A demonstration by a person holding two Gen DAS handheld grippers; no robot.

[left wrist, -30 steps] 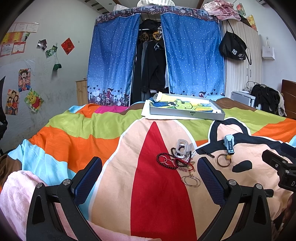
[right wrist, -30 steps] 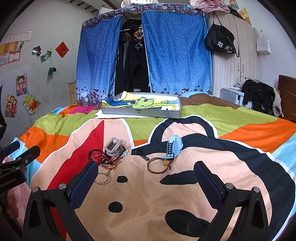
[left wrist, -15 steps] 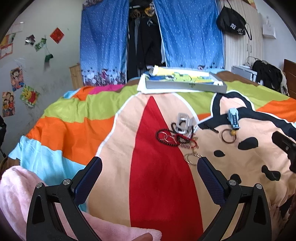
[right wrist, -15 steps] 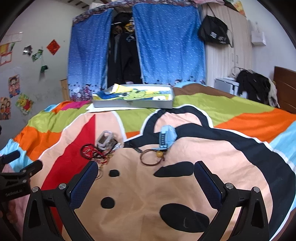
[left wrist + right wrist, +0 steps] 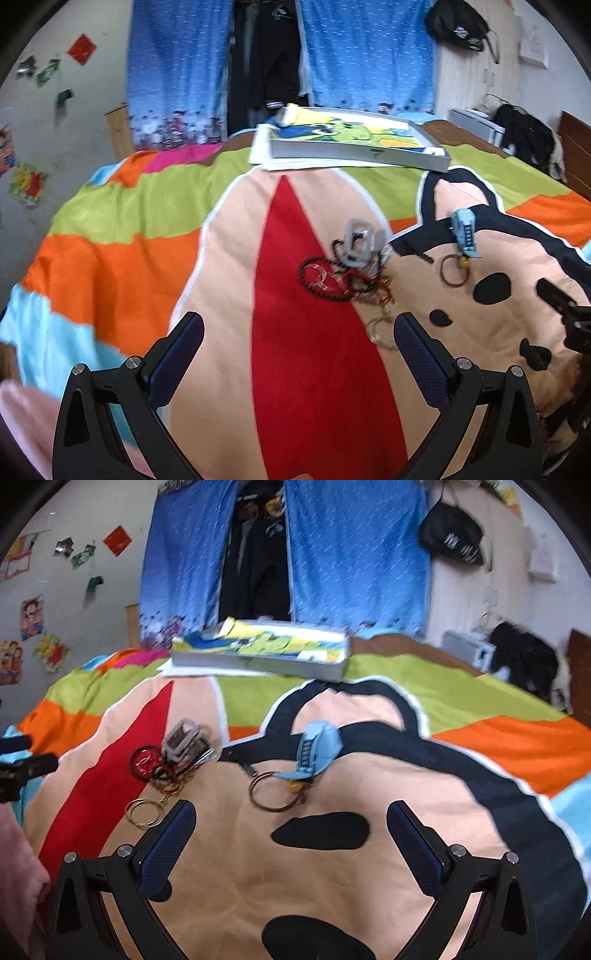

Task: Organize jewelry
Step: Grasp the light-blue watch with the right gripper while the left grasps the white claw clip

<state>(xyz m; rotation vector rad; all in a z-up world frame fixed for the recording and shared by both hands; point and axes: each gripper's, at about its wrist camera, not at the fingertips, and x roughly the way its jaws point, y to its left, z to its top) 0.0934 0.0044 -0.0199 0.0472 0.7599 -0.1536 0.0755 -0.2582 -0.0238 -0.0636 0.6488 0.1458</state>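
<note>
At the far side of the bed (image 5: 110,266), the shallow grey tray (image 5: 354,149) lies flat on a white sheet; inside it you see only a bright yellow, green and blue printed lining, and no jewelry is visible in it.

Your left hand-held gripper (image 5: 299,354) hovers low over the red wedge of the bedspread, spread wide with nothing between its fingers, pointing toward the tangle of jewelry (image 5: 347,273). Your right hand-held gripper (image 5: 291,838) is equally wide and empty, above the peach patch near a black blotch.

The tangle sits mid-bed: a dark red beaded bracelet (image 5: 144,762), gold chains and a grey clip-like piece (image 5: 183,740) on top, touching one another. A pair of thin metal hoops (image 5: 142,814) lies just beside your right gripper's left finger. Nearby, apart from the tangle, a brown bangle (image 5: 273,792) touches a pale blue watch-like item (image 5: 314,749).

Blue curtains (image 5: 354,554) hang behind the bed.
</note>
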